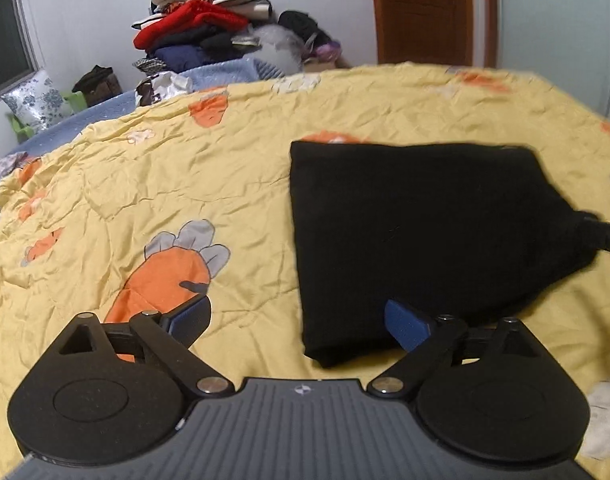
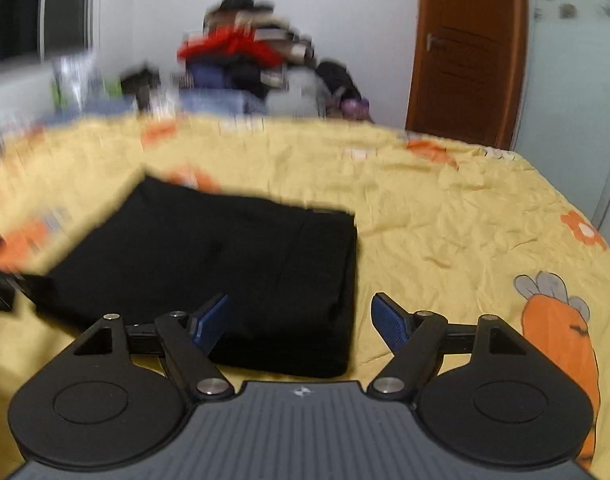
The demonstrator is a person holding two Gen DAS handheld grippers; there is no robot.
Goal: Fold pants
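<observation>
1. At the far left of the room, a window (image 1: 5, 44) sits in the white wall, with a floral pillow (image 1: 37, 100) below it.
2. A heap of clothes (image 1: 209, 28), red and dark pieces among them, rises behind the bed; the right wrist view shows it blurred.
3. The left tool (image 1: 301, 320) hovers low over the bed's yellow carrot-print quilt (image 1: 185, 152), its blue-padded fingers spread wide. The left finger is over a carrot print; the right finger is at the near edge of the pants, pinching nothing.
4. The black pants (image 1: 421, 236) lie folded into a compact, roughly square packet on the quilt, right of the left tool's centre and flat against the fabric.
5. The right tool (image 2: 299, 320) is also spread apart, holding nothing. Its left finger overlaps the packet's near right part and its right finger is over bare quilt just beside the packet's right edge.
6. A brown wooden door (image 2: 465, 52) stands at the right, behind the bed.
</observation>
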